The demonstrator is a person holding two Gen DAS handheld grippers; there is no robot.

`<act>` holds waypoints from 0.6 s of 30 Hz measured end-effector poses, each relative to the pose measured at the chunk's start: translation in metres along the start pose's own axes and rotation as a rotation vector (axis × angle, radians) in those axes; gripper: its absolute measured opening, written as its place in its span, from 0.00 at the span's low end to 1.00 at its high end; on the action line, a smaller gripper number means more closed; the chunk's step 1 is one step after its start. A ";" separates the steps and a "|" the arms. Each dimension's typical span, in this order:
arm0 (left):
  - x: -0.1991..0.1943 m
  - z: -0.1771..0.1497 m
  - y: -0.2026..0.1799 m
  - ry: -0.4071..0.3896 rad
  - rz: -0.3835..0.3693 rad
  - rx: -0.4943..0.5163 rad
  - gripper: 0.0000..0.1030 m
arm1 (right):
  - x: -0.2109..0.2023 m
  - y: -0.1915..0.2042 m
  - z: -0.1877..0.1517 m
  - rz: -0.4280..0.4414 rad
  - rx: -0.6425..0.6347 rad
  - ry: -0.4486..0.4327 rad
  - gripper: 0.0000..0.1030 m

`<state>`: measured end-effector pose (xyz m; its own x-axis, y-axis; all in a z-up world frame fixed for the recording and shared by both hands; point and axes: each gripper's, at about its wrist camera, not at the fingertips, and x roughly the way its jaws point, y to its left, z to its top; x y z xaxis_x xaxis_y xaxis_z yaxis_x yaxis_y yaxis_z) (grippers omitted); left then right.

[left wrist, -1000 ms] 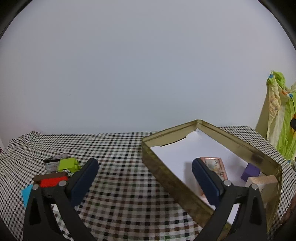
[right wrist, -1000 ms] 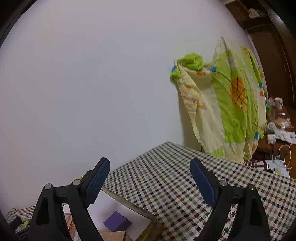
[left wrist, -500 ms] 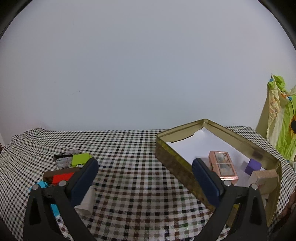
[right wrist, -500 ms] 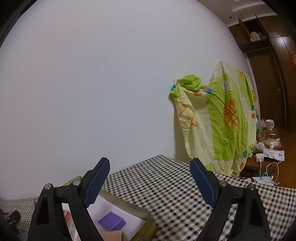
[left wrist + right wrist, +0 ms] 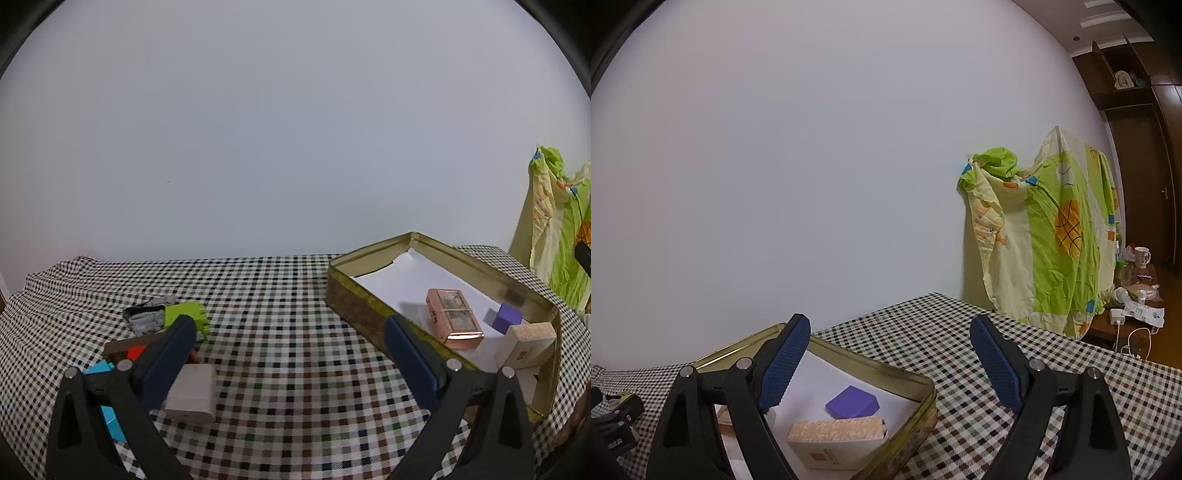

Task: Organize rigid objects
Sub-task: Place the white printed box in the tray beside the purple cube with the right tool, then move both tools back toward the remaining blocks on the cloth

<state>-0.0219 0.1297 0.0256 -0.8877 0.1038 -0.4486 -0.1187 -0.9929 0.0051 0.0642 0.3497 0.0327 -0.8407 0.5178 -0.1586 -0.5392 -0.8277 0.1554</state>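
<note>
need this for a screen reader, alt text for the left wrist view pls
The open left gripper hovers over a checkered tablecloth. A gold tin at right holds a copper box, purple block and beige box; loose blocks lie at left.

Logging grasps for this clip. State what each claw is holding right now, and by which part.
Nothing is held. The left claw is open above the checked cloth, with nothing between its fingers. The right claw is open too, beside the gold tin.

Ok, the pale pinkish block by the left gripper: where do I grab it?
Hedged: take the pale block across its two long side faces, from above. It lies flat on the cloth, and the open left gripper is wider than it.
</note>
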 end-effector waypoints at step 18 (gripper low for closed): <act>-0.003 -0.001 0.038 0.021 -0.002 -0.008 0.99 | -0.029 0.064 -0.017 0.110 -0.021 0.070 0.88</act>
<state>-0.0238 0.0913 0.0264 -0.8780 0.1047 -0.4671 -0.1166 -0.9932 -0.0033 0.0547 0.2775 0.0303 -0.8887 0.4080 -0.2090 -0.4421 -0.8834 0.1554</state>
